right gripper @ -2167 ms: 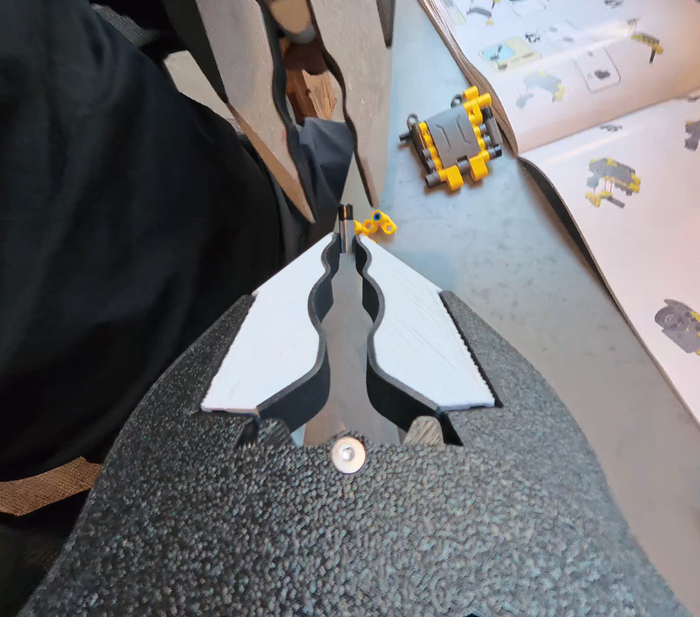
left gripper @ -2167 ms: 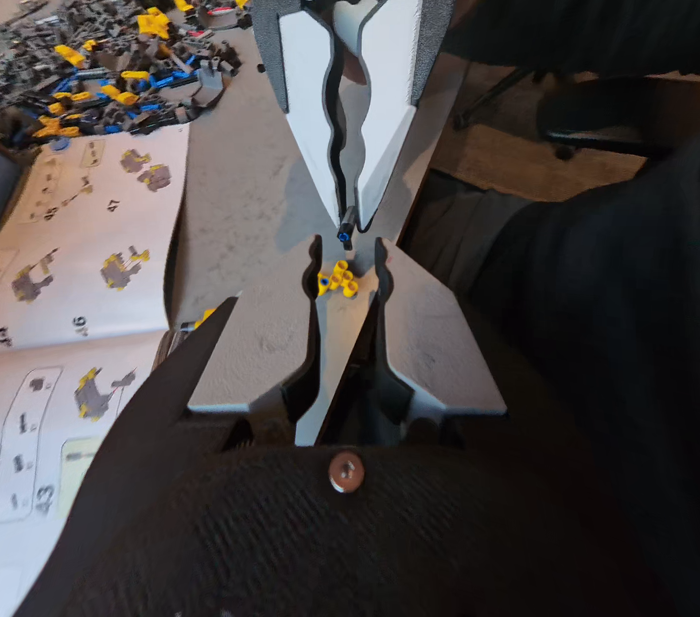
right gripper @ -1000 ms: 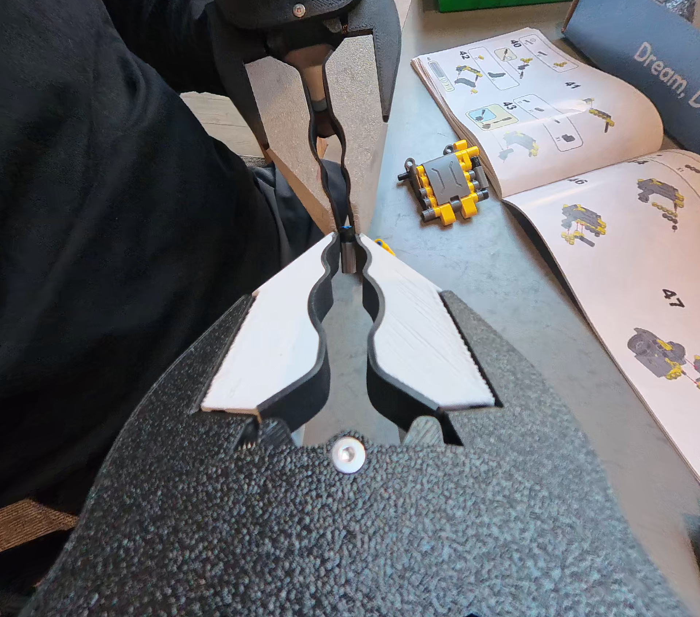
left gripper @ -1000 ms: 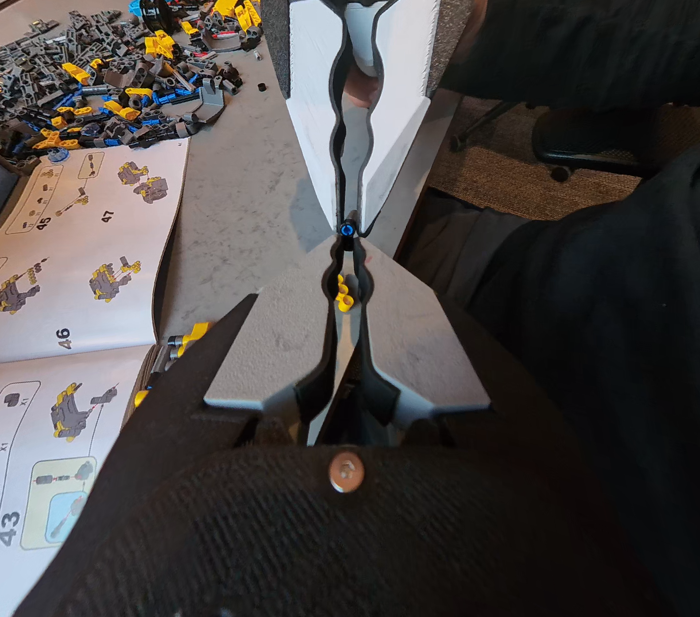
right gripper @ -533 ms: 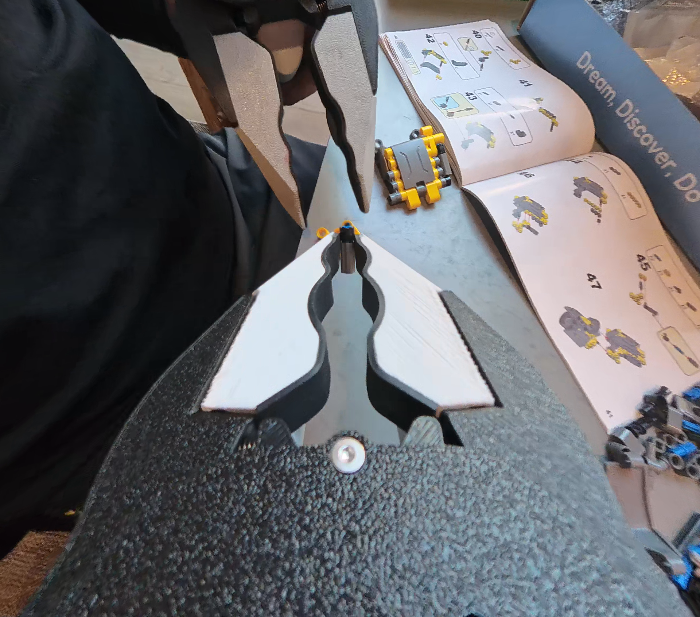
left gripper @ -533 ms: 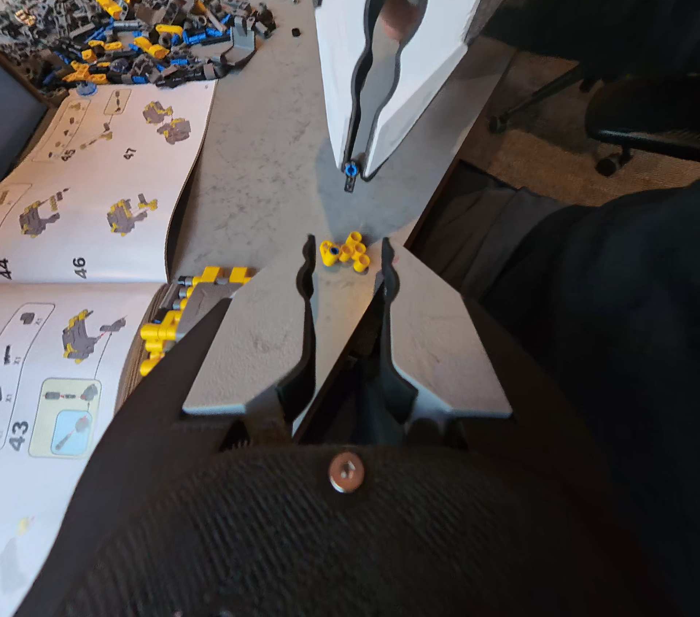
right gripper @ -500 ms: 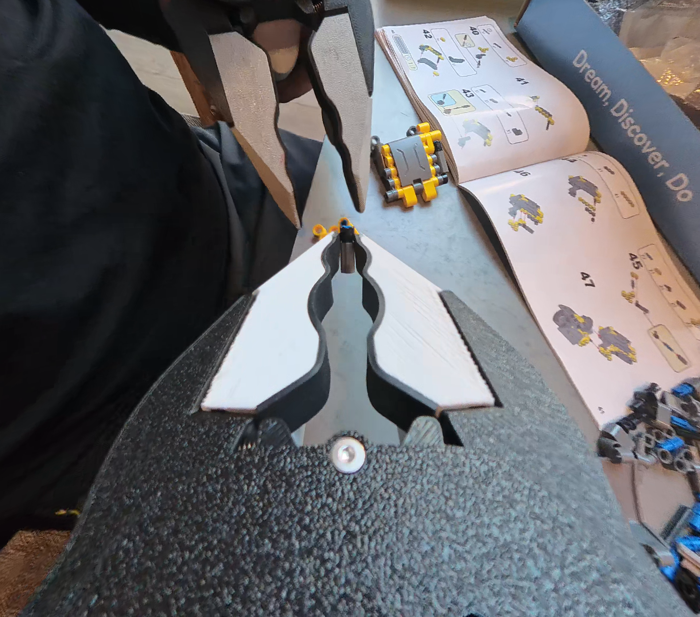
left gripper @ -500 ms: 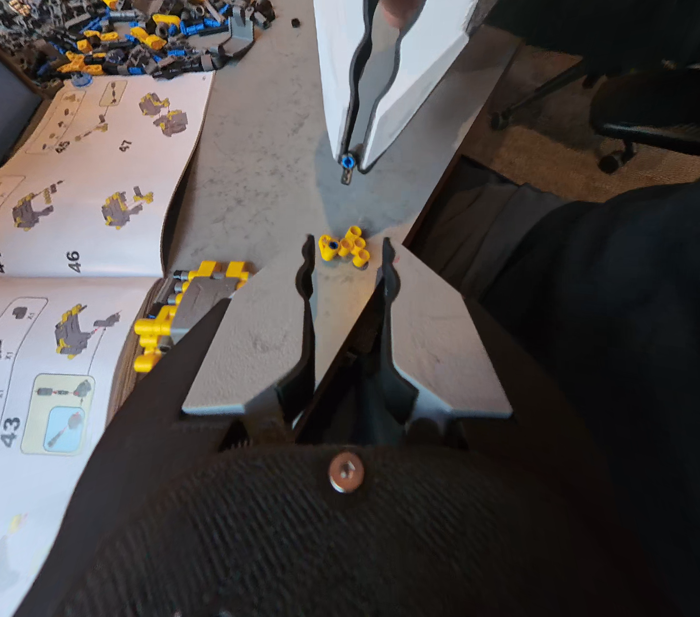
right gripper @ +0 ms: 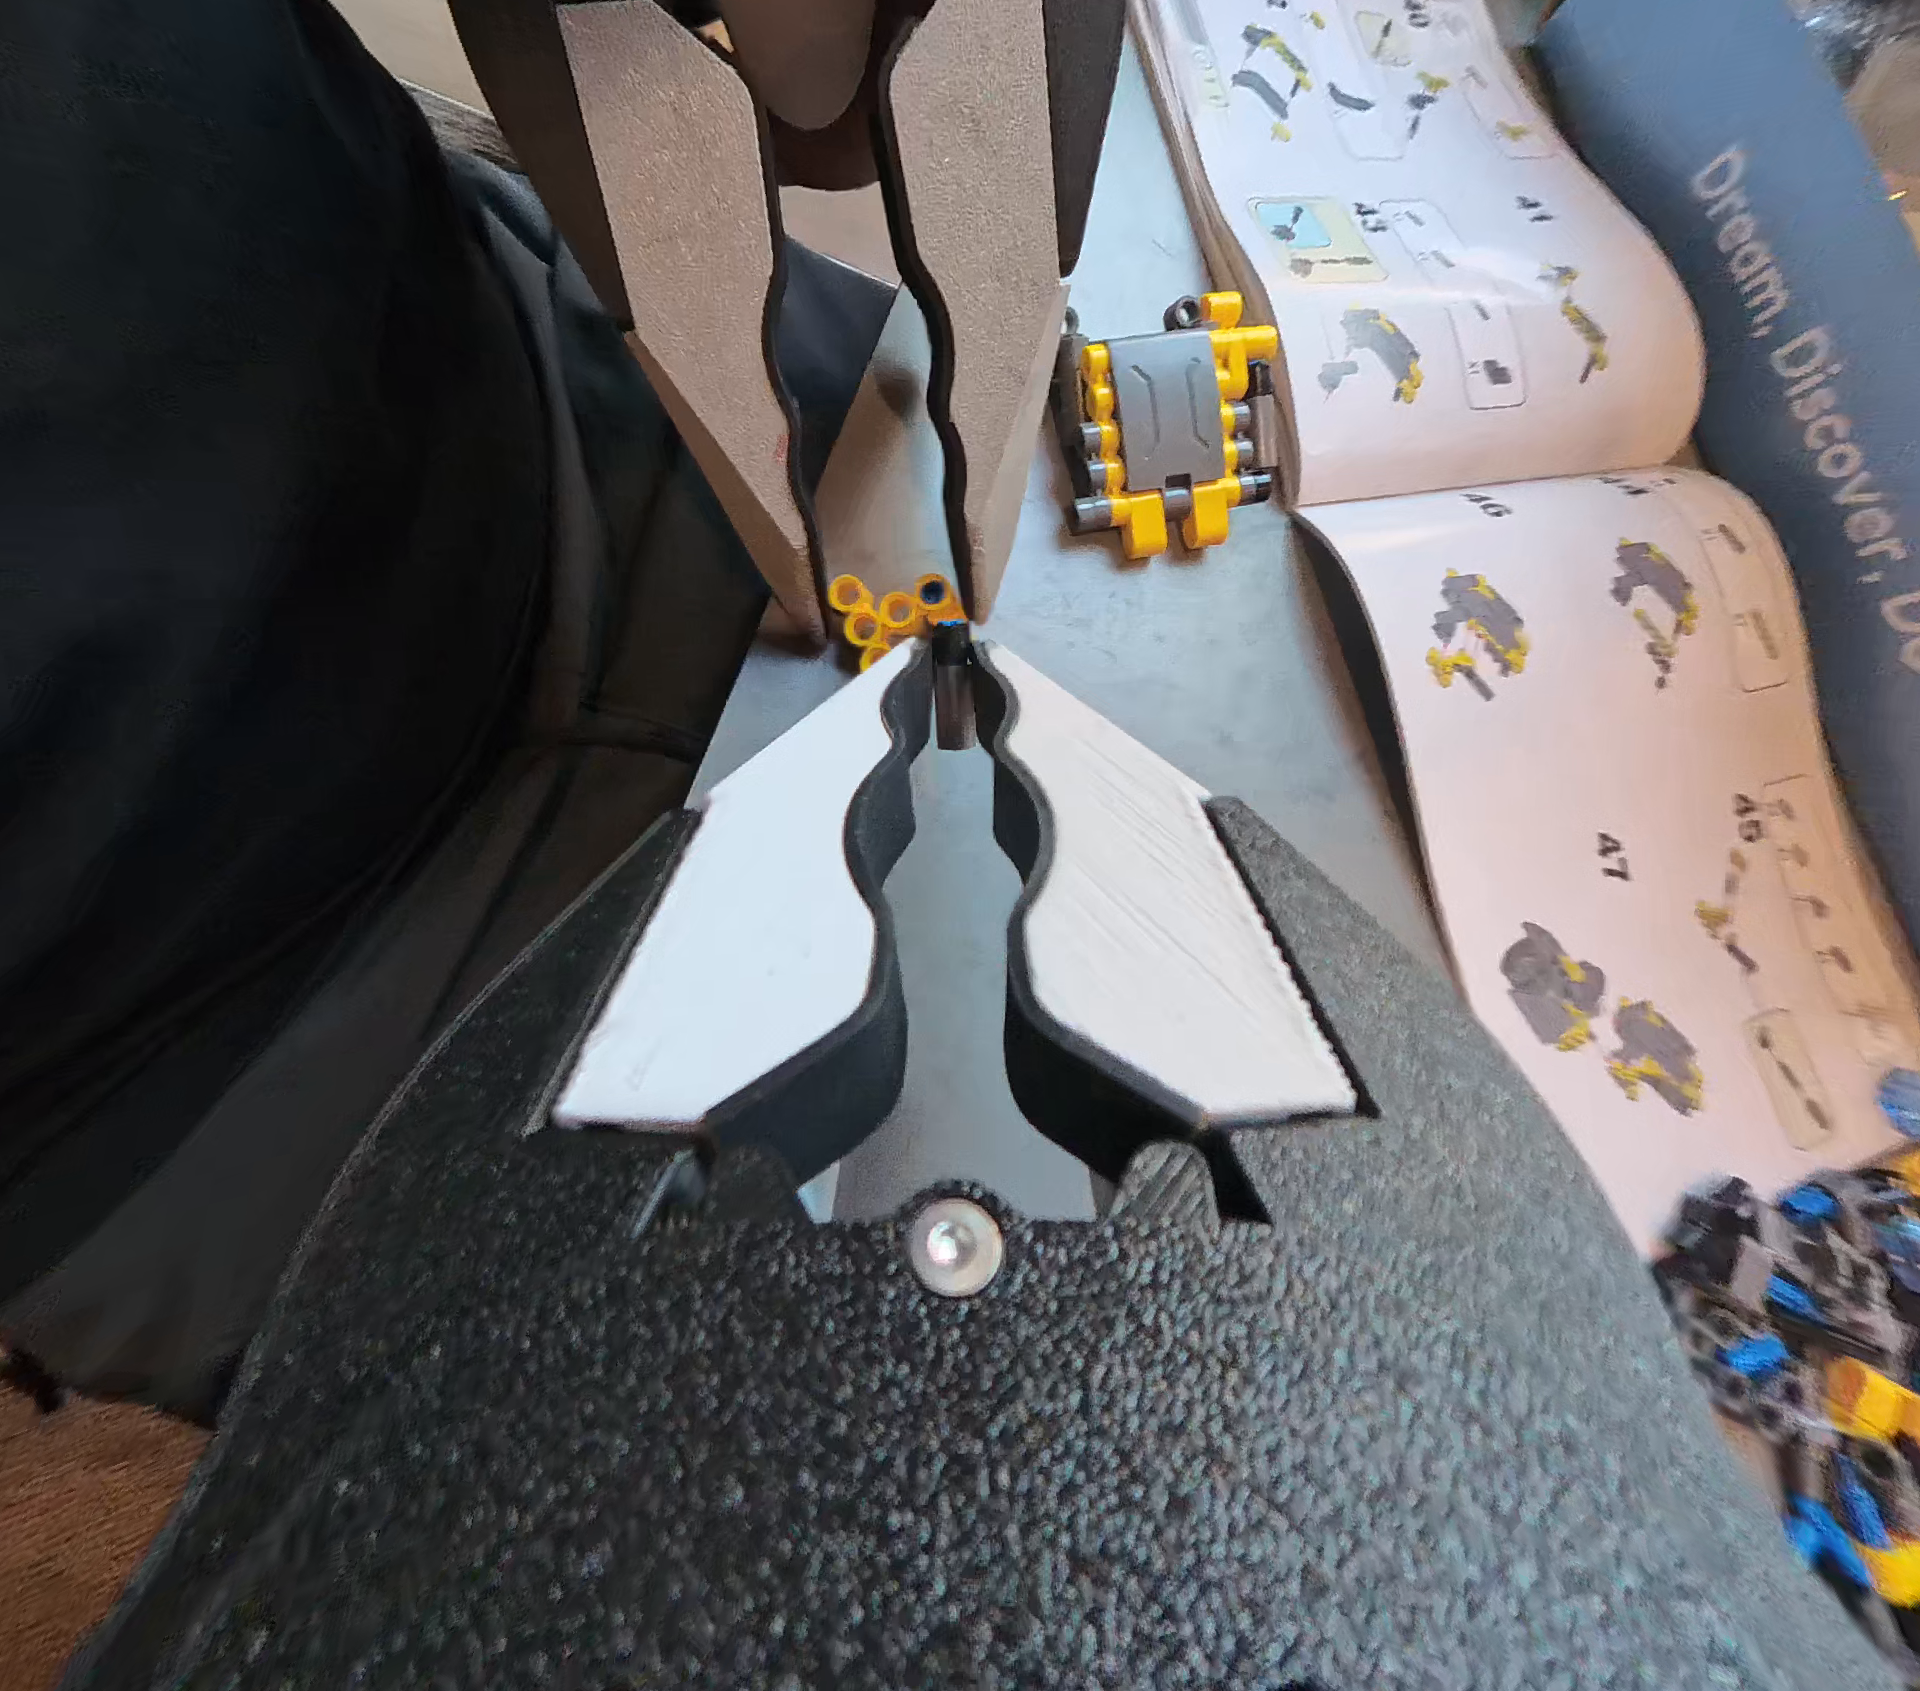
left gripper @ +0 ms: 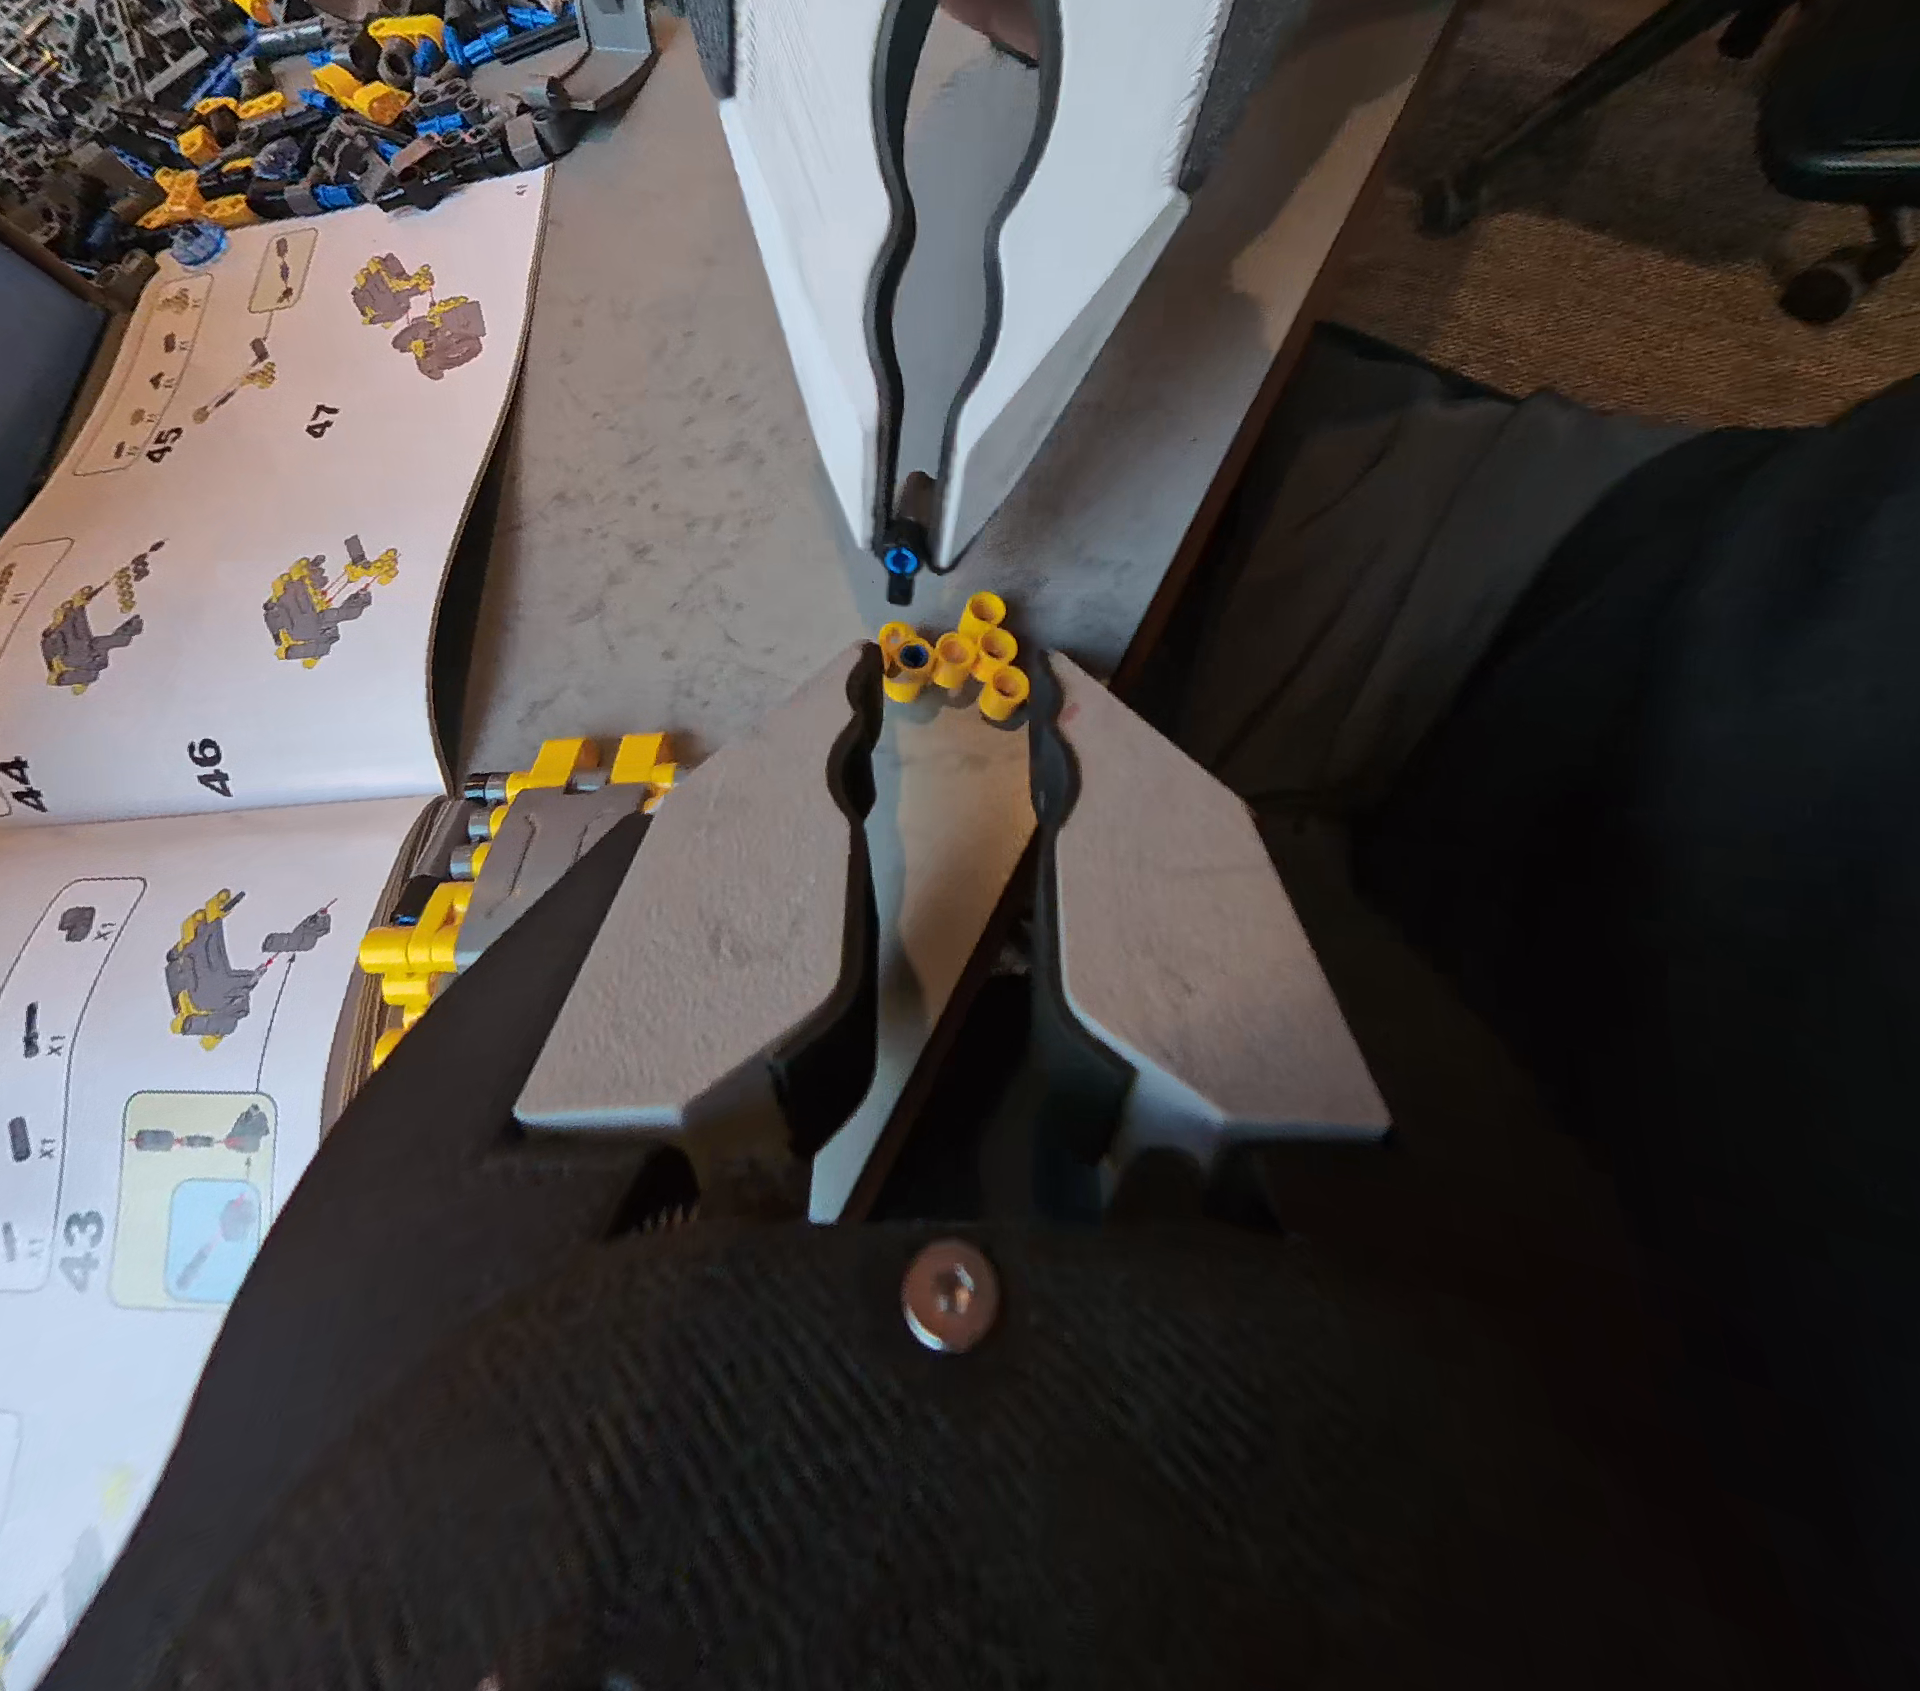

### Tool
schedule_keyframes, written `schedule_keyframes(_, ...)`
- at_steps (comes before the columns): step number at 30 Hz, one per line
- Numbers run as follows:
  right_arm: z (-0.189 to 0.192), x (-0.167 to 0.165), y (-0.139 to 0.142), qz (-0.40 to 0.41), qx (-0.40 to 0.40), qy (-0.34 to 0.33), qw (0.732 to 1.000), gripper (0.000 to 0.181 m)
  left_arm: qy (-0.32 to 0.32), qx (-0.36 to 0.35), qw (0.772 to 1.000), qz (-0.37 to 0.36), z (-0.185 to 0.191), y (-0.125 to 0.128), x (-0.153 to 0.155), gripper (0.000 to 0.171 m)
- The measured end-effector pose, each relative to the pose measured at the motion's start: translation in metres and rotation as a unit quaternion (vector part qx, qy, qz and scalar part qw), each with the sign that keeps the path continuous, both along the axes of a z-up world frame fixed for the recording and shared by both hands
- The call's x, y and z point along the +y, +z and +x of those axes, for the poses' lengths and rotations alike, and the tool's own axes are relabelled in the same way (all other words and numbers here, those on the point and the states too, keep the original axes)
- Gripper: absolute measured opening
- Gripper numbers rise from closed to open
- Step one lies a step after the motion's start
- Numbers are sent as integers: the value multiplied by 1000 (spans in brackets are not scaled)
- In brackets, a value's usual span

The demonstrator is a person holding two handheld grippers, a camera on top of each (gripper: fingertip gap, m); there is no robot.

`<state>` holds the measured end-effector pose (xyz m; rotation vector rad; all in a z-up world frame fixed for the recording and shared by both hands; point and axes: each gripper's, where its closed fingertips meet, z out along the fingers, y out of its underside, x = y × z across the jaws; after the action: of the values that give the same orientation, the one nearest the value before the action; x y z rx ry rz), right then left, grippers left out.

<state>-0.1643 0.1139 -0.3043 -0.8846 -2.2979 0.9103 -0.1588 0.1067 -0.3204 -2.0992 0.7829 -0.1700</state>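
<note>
Spanning both views, the grey surface carries every loose item, with its near edge beside the person's dark clothing. An open instruction booklet lies on it, its pages printed with diagrams of grey and yellow parts; a dark blue box stands against the booklet's far side in the right wrist view. A heap of grey, yellow and blue building pieces covers the surface beyond the booklet in the left wrist view. The left gripper has grey fingers and its jaws stand open, holding nothing, with the tips set either side of a small yellow connector piece that rests on the surface close to the edge. The right gripper has white fingers, and its jaws are closed on a short dark pin with a blue end, which projects past the tips and points toward the yellow connector piece, just beside it; contact cannot be told. A grey and yellow subassembly lies flat against the booklet's spine, near the left gripper. One hole of the yellow connector piece shows a blue insert.
</note>
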Motion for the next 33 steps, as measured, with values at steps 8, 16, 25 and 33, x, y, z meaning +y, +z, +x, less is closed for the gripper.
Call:
schedule_keyframes(8,-3,2,-3,-68,-41,1,997,6,-19,-45,998,-25,1,0,2,25)
schedule_keyframes(16,-2,2,-6,-29,-48,13,998,6,-41,-84,994,-51,1,1,3,24)
schedule_keyframes(25,-4,2,-10,7,-54,19,998,5,-57,-90,992,-63,-1,1,2,25)
schedule_keyframes(33,-5,0,-10,62,-44,30,997,5,-57,-96,991,-69,-1,1,3,25)
